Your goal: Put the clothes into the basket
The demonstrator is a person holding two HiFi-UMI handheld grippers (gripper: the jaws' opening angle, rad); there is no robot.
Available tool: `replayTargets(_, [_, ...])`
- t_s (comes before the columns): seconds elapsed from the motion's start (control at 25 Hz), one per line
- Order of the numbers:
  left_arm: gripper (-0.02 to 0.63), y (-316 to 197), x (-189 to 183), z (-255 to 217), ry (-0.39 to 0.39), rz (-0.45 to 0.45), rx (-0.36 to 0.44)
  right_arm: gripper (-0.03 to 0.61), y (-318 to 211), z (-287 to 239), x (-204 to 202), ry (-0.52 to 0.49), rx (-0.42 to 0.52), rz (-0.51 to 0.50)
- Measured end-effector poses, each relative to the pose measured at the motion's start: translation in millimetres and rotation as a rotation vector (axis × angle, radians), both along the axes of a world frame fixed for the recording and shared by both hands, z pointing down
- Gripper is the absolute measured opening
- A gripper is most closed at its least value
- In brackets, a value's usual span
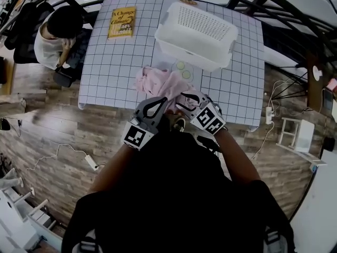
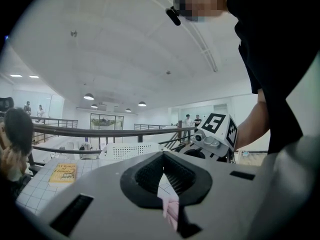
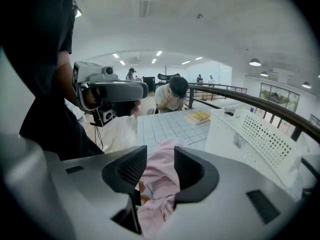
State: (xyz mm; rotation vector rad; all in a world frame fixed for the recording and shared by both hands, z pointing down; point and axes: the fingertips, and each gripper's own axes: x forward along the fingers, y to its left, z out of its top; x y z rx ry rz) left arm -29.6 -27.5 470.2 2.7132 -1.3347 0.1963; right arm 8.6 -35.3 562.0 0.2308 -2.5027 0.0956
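Note:
A pink garment [image 1: 158,83] lies crumpled at the near edge of the gridded table [image 1: 116,73]. The white perforated basket [image 1: 181,49] stands at the far right of the table, and I see no clothes in it. My left gripper [image 1: 160,101] is at the garment's near edge. In the left gripper view its jaws meet at the tips, pinching a strip of the pink garment [image 2: 171,211]. My right gripper [image 1: 180,101] is just to the right of it. Its jaws stand apart with folds of the pink garment [image 3: 160,184] loose between them. The basket [image 3: 250,134] is close on its right.
A yellow book [image 1: 121,22] lies at the table's far left corner. A seated person [image 1: 55,33] leans on the table's left side. Two pale round discs [image 1: 183,70] rest between the garment and the basket. Cables and a power strip [image 1: 90,162] lie on the wooden floor.

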Motion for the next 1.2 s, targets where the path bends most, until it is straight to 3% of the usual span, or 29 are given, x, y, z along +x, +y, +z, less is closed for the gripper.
replayTargets(0.24, [0.003, -13, -11, 25, 0.017, 0.018, -0.008, 0.249, -3, 38, -20, 0.16, -0.047, -0.067])
replayTargets(0.56, [0.003, -36, -21, 63, -0.02, 0.036, -0.034, 0.351, -12, 101, -37, 0.379, -0.106, -0.152])
replayTargets(1.0, [0.003, -58, -28, 79, -0.023, 0.005, -0.041, 0.503, -24, 165, -54, 0.505, -0.203, -0.243])
replayTargets(1.2, [0.003, -55, -34, 82, -0.027, -0.022, -0.05, 0.52, -22, 187, -59, 0.551, -0.225, -0.276])
